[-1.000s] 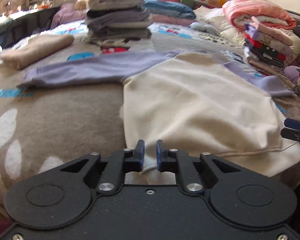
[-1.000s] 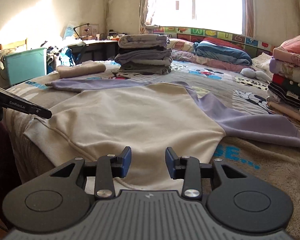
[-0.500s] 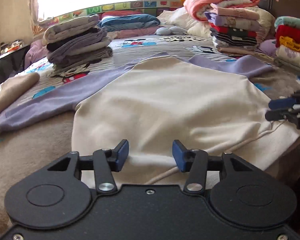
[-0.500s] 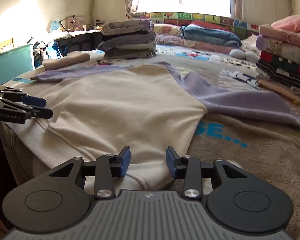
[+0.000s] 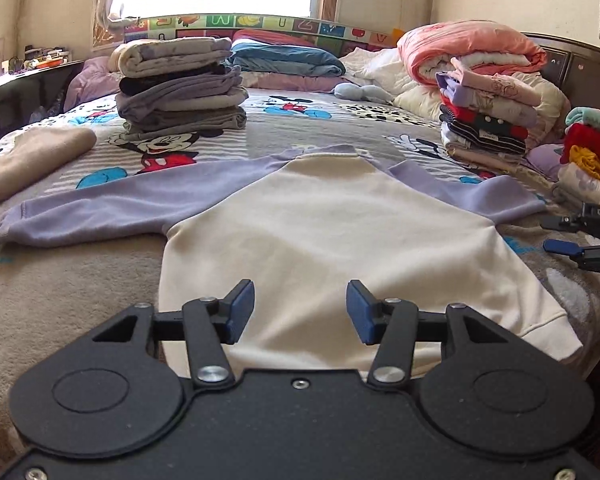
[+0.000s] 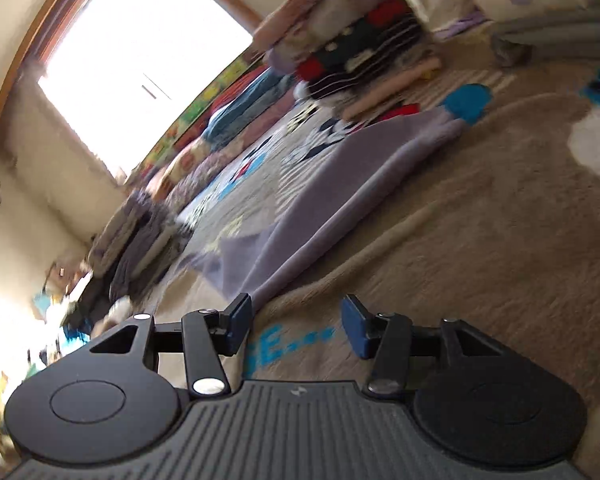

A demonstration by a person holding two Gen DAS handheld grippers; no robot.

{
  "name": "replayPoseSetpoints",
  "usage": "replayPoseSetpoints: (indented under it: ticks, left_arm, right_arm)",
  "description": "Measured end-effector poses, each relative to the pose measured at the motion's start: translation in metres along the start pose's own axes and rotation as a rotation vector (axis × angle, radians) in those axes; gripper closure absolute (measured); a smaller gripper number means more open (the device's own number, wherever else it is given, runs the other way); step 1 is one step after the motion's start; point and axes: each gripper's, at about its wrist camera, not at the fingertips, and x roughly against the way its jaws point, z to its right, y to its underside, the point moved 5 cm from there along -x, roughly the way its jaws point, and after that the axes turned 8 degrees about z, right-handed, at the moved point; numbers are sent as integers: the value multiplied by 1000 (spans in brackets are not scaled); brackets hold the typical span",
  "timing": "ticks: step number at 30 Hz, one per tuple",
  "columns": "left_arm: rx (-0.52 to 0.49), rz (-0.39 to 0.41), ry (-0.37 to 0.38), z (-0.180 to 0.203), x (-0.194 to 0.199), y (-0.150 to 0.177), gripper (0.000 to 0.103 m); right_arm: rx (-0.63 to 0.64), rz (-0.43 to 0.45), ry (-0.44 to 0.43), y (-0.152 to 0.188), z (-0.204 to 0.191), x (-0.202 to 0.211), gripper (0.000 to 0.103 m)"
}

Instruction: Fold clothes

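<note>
Right at the near edge of the bed, the left gripper (image 5: 300, 306) sits with its blue pads spread wide and nothing between them. A second ago those pads were nearly pinched together at the hem, so it's let go. The right gripper (image 6: 296, 326) is spread and empty too, and its view has swung hard: tilted, blurry, now looking along the right sleeve (image 6: 340, 184) instead of the body. You can see it at the far right of the left view (image 5: 572, 240), beside the shirt's right edge.

My read: the smoothing-out is done and the actual folding hasn't started, since nothing's doubled over yet. The right one seems headed for that sleeve, probably the first fold.

The cream sweatshirt with lilac fleece sleeves (image 5: 320, 232) lies flat on the beige cartoon-print blanket (image 5: 80, 280), hem near, collar pointing far toward the window. Its long axis runs near-to-far, sleeves out to either side, roughly crosswise. Stacks of folded clothes (image 5: 180, 88) sit well beyond it.
</note>
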Motion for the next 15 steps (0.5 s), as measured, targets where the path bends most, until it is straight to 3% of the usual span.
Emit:
replayPoseSetpoints:
  ticks: [5, 7, 11, 13, 15]
  left_arm:
    - [-73, -2, 26, 25, -13, 0, 53]
    - [-82, -8, 29, 30, -19, 2, 53]
    - [-65, -16, 21, 33, -31, 4, 53]
    - [-49, -34, 14, 32, -38, 7, 53]
    - [-38, -51, 3, 30, -43, 10, 53]
  right_arm:
    - [-240, 172, 66, -51, 55, -18, 47]
    - [-253, 184, 81, -60, 64, -28, 43]
    - [-272, 200, 109, -78, 81, -46, 47]
    - [-229, 190, 132, -79, 80, -56, 57]
    - [-253, 174, 134, -77, 86, -62, 81]
